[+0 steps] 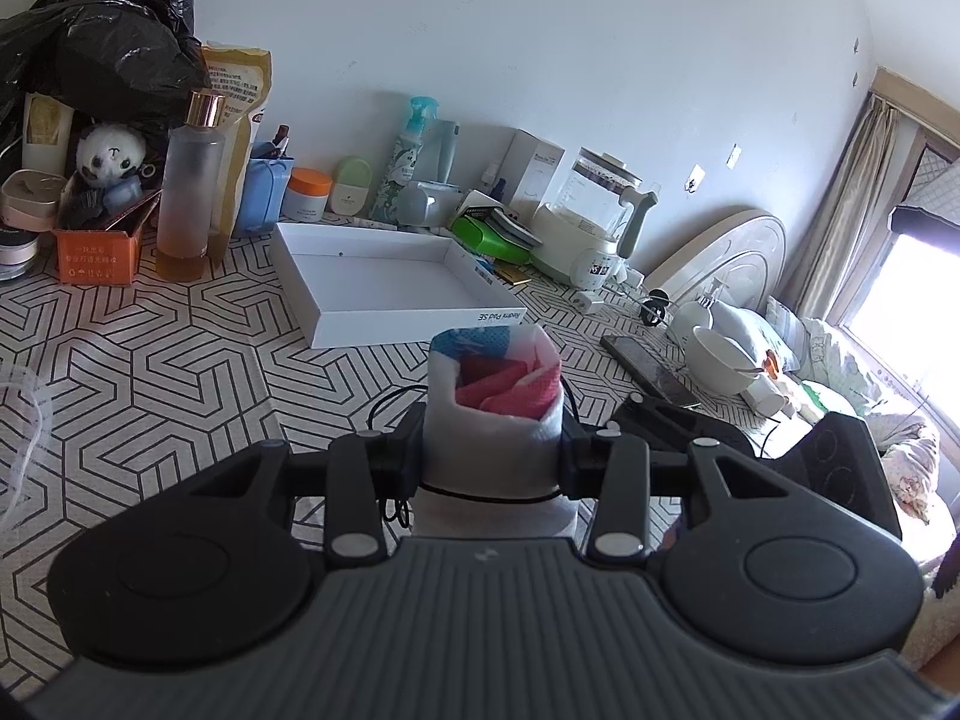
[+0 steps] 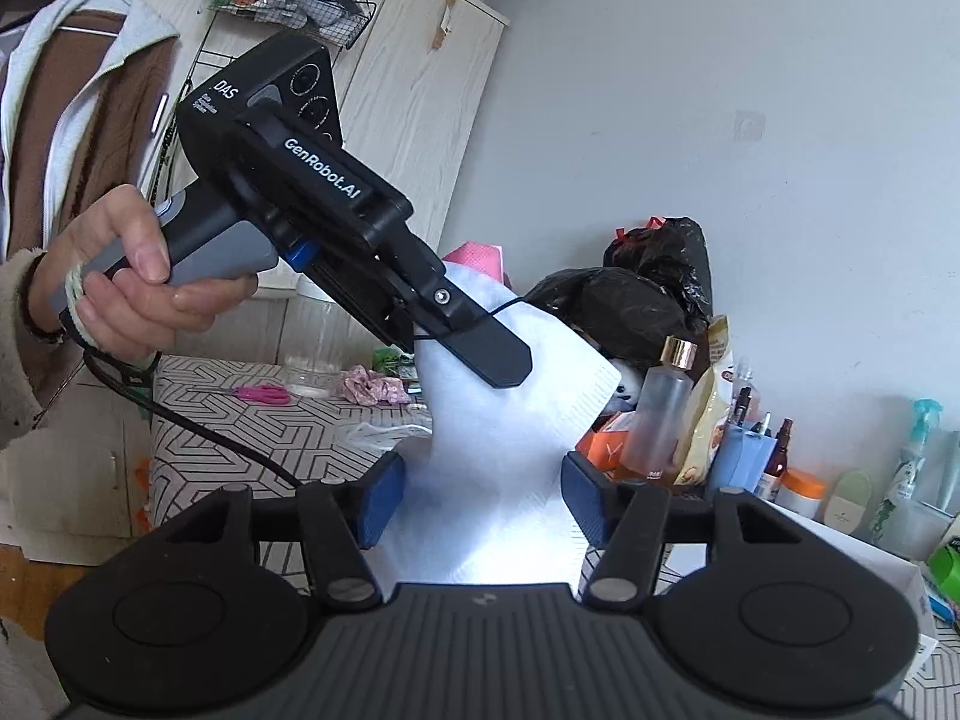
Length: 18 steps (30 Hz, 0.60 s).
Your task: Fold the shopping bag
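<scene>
The shopping bag [image 1: 495,396] is white fabric with pink and blue print, bunched into a thick roll. My left gripper [image 1: 492,450] is shut on the bag and holds it above the patterned table. In the right wrist view the left gripper [image 2: 480,354] clamps the bag [image 2: 498,468] from the upper left, held by a hand [image 2: 138,294]. My right gripper [image 2: 483,507] has blue pads [image 2: 378,504] standing wide on either side of the bag's lower part; I cannot tell whether they touch the cloth. A thin black cord crosses the bag.
A white open box [image 1: 384,282] lies behind the bag on the table [image 1: 150,372]. Bottles, jars, an orange carton [image 1: 99,252] and black plastic bags [image 1: 102,42] line the wall. A phone [image 1: 648,369], white bowl [image 1: 723,366] and kettle [image 1: 591,234] stand right. Pink scissors [image 2: 264,393] lie far left.
</scene>
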Motion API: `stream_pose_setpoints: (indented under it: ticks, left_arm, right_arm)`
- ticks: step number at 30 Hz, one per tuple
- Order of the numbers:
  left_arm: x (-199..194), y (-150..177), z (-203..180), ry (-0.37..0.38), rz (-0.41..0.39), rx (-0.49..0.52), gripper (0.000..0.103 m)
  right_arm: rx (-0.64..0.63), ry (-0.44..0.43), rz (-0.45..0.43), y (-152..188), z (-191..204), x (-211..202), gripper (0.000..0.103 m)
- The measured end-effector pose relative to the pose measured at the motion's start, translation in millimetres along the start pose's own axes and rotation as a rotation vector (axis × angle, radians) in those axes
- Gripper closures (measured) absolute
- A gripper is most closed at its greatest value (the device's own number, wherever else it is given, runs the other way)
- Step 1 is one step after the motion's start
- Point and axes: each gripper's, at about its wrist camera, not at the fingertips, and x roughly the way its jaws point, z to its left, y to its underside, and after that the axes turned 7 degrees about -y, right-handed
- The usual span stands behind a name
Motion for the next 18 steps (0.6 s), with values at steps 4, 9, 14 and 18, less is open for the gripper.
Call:
stream_pose_setpoints:
  ticks: [4,9,14,18]
  left_arm:
    - [6.3,-1.3,1.7,0.035,0.026,0.003,0.063]
    - [10.5,-4.2,2.7,0.039,0.036,0.033,0.062]
    - [5.7,-5.4,-9.7,0.018,0.020,0.117,0.056]
    - [6.7,-12.7,-17.0,0.069,0.051,0.125,0.054]
  right_arm:
    - [0.008,-0.073,-0.010,-2.2,-6.8,11.3,0.076]
    - [0.113,-0.116,-0.032,3.0,-23.1,9.2,0.086]
    - [0.056,-0.061,-0.061,6.0,-12.2,1.5,0.086]
    - [-0.022,-0.080,-0.103,10.0,-2.2,-8.6,0.086]
